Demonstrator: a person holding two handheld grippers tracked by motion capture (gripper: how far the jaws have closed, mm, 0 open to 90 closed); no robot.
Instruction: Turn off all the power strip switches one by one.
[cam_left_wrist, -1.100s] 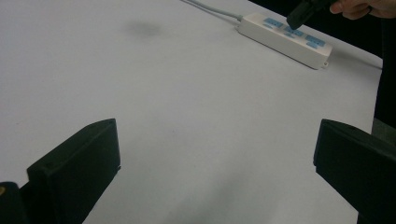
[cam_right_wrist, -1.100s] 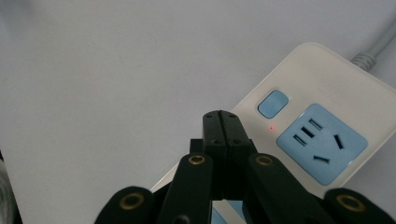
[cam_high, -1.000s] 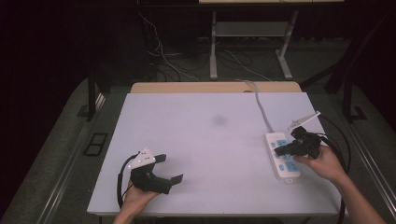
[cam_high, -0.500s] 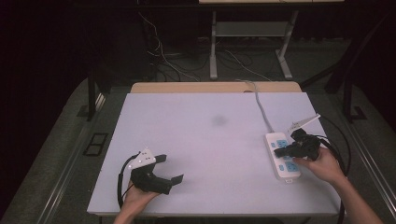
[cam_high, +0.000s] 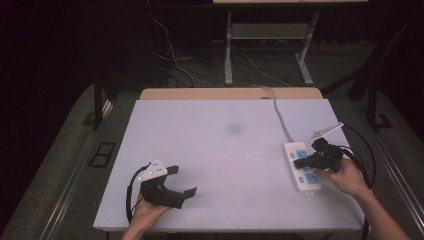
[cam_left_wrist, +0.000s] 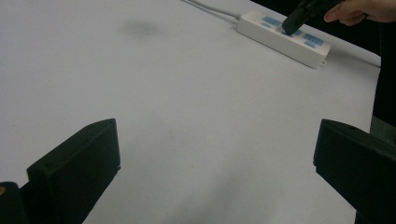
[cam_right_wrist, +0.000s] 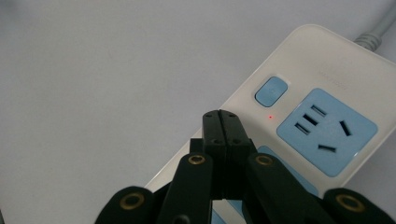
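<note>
Power strip (cam_high: 302, 168) on white table (cam_high: 220, 150), dark room; right gripper (cam_high: 299, 163) jaws together, left gripper (cam_high: 184, 181) apart.

power strip (cam_right_wrist: 327, 116) cut off by frame edge, its lower sockets hidden behind right tool (cam_right_wrist: 222, 122)

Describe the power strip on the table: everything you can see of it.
The power strip is a long white plastic block with rounded corners, lying flat near the table's right edge. Its top carries light blue socket panels with dark slots, a small blue button and a tiny red light that glows beside it. A pale grey cord leaves its far end toward the table's back edge. The right gripper, jaws shut, holds its tips over the strip's middle; whether they touch it cannot be told.
</note>
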